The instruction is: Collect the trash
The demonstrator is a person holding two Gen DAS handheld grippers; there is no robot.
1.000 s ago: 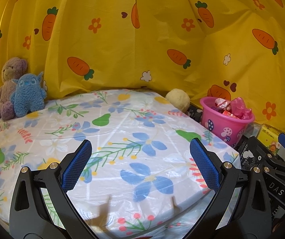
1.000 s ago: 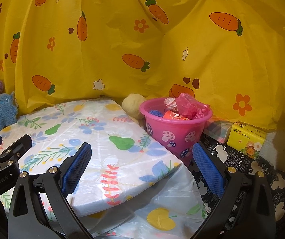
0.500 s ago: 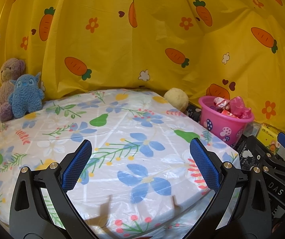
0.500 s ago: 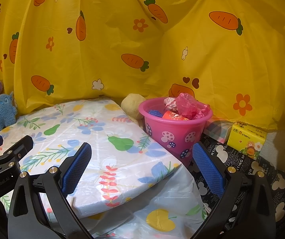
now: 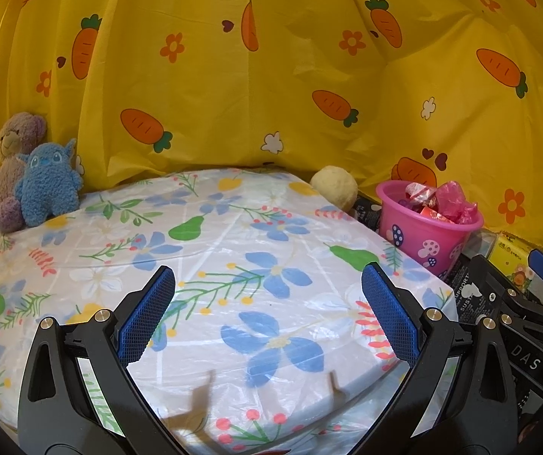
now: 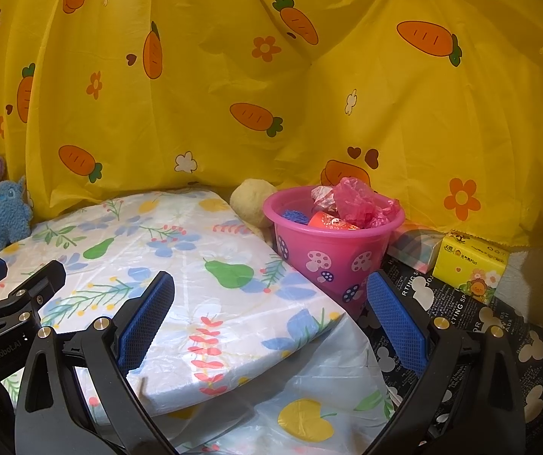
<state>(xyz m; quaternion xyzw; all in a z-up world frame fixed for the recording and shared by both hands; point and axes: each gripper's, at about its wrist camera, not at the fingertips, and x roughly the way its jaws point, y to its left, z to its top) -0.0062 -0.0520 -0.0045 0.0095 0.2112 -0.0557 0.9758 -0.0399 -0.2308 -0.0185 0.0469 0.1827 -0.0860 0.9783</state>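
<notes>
Pink plastic marks the bucket (image 6: 332, 254), dotted with mushrooms, standing just off the right edge of the tabletop (image 5: 256, 265) on black printed paper (image 6: 457, 314). It is heaped with trash: a crumpled pink bag (image 6: 362, 201), a red wrapper (image 6: 328, 222) and something blue (image 6: 296, 216) that is mostly buried and hard to name. The right tongs (image 6: 271, 322) hang wide open with nothing between their blue pads (image 6: 146, 318), the bucket sitting just ahead and slightly right of their gap. The left tongs (image 5: 267, 318) are spread open and empty too, low over the flowered plastic cover, with the bucket well off to their right and farther back. A cream-coloured ball (image 6: 252, 204) touches the bucket's left side, half hidden behind its rim. A yellow tissue pack (image 6: 468, 265) lies to the bucket's right, beside a pastel packet (image 6: 415, 250) whose print is too blurred to read. Two soft toys, one blue (image 5: 47, 185) and one mauve (image 5: 9, 163), sit at the far left corner against the carrot-print yellow sheet (image 5: 271, 76). Lettering on the black paper is cut off by the right tongs.
</notes>
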